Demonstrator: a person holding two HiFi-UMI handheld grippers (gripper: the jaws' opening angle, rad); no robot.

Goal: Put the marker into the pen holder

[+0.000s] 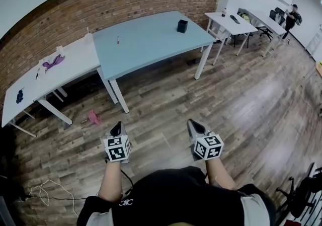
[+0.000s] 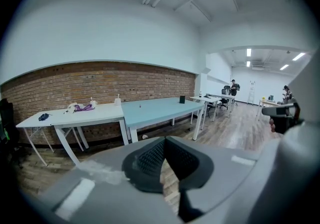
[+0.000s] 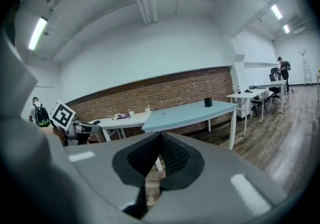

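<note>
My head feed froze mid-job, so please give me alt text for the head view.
The left gripper and right gripper, both shut and empty, hang over the brown wood-plank floor, short of the light blue rectangular table. On it are a small slim marker and, farther right, a black square pen holder, apart.

One marker (image 1: pixel 118 40), one pen holder (image 1: pixel 182 26), perhaps four tables (image 1: pixel 151 44)
</note>
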